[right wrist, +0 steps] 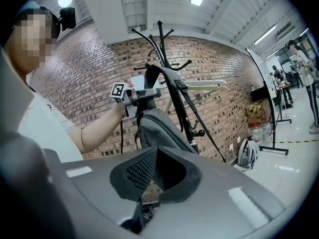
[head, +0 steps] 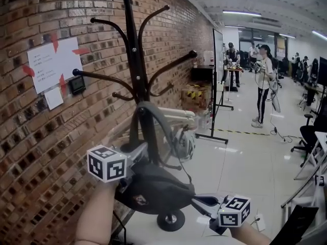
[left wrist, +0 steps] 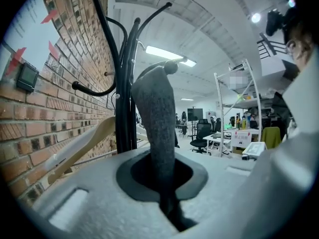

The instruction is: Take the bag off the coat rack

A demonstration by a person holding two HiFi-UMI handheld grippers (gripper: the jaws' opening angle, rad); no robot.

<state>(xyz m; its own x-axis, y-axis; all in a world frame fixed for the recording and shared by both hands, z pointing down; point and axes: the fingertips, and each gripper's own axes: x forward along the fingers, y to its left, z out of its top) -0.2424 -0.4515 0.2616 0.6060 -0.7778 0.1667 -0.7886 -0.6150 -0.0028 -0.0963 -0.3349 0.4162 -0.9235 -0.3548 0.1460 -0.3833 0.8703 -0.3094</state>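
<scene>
A black coat rack (head: 134,50) stands against the brick wall. A dark grey bag (head: 158,188) hangs low in front of its pole, and the grey strap (head: 153,111) loops up over a lower hook. My left gripper (head: 137,152) is shut on the strap (left wrist: 154,113) just above the bag; the strap runs up out of the pinched jaws (left wrist: 172,210). My right gripper (head: 198,202) is shut on the bag's right end, with black mesh fabric caught between its jaws (right wrist: 142,203). The right gripper view also shows the bag (right wrist: 159,126) under the left gripper (right wrist: 144,94).
A wooden hanger (head: 173,117) hangs on the rack. A white paper (head: 51,63) is taped to the brick wall. A grey backpack (head: 185,144) lies on the floor behind the rack. A whiteboard stand (head: 217,86) and a standing person (head: 264,86) are farther right.
</scene>
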